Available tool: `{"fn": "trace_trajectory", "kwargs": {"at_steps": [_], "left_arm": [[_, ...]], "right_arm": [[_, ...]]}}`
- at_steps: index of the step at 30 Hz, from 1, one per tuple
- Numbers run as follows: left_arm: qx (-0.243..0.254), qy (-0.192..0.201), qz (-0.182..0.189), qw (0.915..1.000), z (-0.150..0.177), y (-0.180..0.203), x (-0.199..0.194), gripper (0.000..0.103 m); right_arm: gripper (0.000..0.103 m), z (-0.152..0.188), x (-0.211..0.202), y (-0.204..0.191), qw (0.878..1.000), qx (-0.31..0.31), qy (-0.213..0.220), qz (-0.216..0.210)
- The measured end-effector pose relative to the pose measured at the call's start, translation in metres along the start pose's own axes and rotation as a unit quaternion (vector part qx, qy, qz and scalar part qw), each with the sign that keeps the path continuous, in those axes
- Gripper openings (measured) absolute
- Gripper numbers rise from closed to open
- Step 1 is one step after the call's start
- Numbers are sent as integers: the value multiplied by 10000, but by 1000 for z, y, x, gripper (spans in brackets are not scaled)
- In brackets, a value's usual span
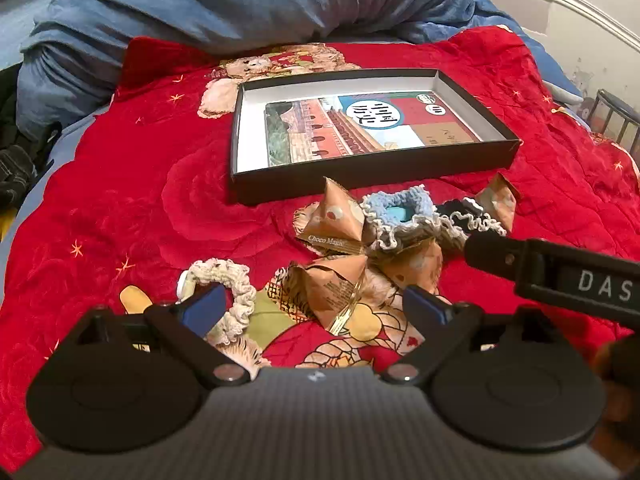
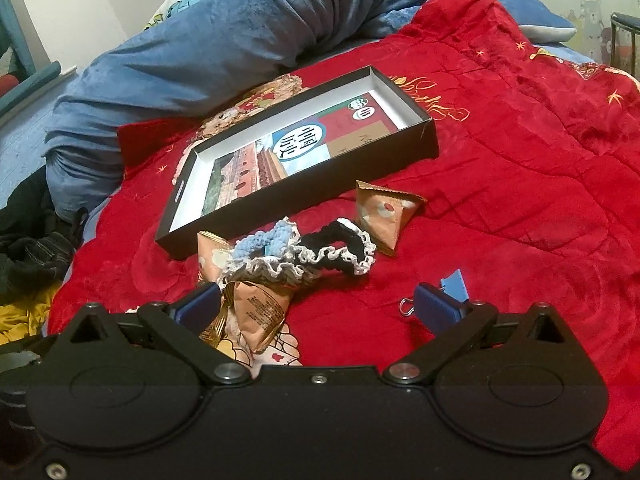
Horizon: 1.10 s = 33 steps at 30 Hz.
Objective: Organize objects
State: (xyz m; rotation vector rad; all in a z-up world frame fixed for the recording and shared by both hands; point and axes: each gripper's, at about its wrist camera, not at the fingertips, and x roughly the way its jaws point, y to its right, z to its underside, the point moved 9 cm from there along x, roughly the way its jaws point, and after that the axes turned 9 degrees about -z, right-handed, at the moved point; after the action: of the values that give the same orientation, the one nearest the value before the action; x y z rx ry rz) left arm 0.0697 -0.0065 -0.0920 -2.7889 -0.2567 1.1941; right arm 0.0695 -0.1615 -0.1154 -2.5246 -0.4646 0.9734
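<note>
Left gripper (image 1: 314, 308) is spread wide and holds nothing; a snack packet (image 1: 334, 284) lies between its fingers, a cream scrunchie (image 1: 232, 292) by its left finger. Right gripper (image 2: 318, 304) is likewise spread and empty, a packet (image 2: 256, 312) by its left finger, a blue clip (image 2: 454, 285) behind its right; the box (image 2: 430, 138) lies ahead

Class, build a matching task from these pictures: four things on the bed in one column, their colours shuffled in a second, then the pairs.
Things:
1. blanket
2. duvet
3. binder clip
4. cream scrunchie

Colours:
A. off-white
B. red
C. light blue
D. dark blue

Pairs: 1-B, 2-D, 3-C, 4-A
</note>
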Motion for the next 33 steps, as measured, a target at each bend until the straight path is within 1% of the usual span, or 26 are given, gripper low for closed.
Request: {"fn": "trace_trajectory", "kwargs": {"at_steps": [6,8,10,15,18,20,22,23,24,25,30,33], "left_arm": [[-170,-47,93,9998,1,-5,1,99],[-218,-21,-13,9998,1,-8,2,99],[-200,36,-96,9997,0,-10,3,99],[-118,43,-34,9999,0,-5,7,95],[-113,51,-8,9999,1,-2,10,93],[-159,56,66,9998,1,0,12,91],[-233,54,124,9996,1,0,14,88],[-268,48,157,9995,1,0,15,86],[-296,46,190,9994,1,0,15,84],[-315,42,215,9993,2,0,16,83],[-291,78,185,9994,1,2,19,82],[-214,97,0,9997,2,1,23,82]], "right_arm": [[103,1,3,-5,9999,-98,8,-72],[103,2,4,-7,9999,-103,9,-135],[103,1,7,-9,9997,-92,-10,-216],[103,2,18,-13,9995,-243,-73,-182],[100,4,24,-16,9993,-240,-135,-263],[98,4,27,-17,9992,-184,-137,-317],[94,3,30,-17,9991,-103,-180,-381],[91,3,32,-17,9989,-50,-227,-416],[85,3,34,-18,9985,-9,-269,-467],[82,4,35,-18,9982,27,-299,-512],[80,4,47,-20,9975,167,-356,-593],[76,4,59,-20,9972,222,-427,-574]]}}
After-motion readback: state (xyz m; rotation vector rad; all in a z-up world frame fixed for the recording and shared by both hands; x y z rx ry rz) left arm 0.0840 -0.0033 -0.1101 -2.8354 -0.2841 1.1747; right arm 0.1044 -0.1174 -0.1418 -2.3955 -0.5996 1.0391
